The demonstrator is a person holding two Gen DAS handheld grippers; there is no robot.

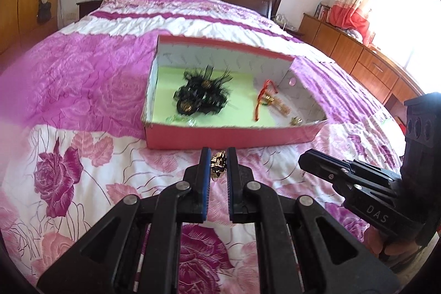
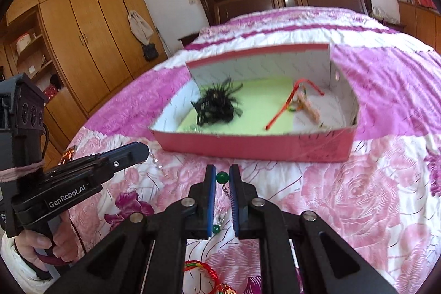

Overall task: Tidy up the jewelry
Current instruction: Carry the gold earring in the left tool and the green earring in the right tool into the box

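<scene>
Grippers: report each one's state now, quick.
Left gripper: shut on a gold and black ornament.
Right gripper: shut on a green bead earring, its chain dangling below.

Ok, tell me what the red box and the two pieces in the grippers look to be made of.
Red box: cardboard, matte red outside, pale printed walls, slightly bent. Gold piece in the left hand-held gripper: glossy, probably gilt metal. Green bead in the right hand-held gripper: smooth, shiny; glass, stone or plastic.
</scene>
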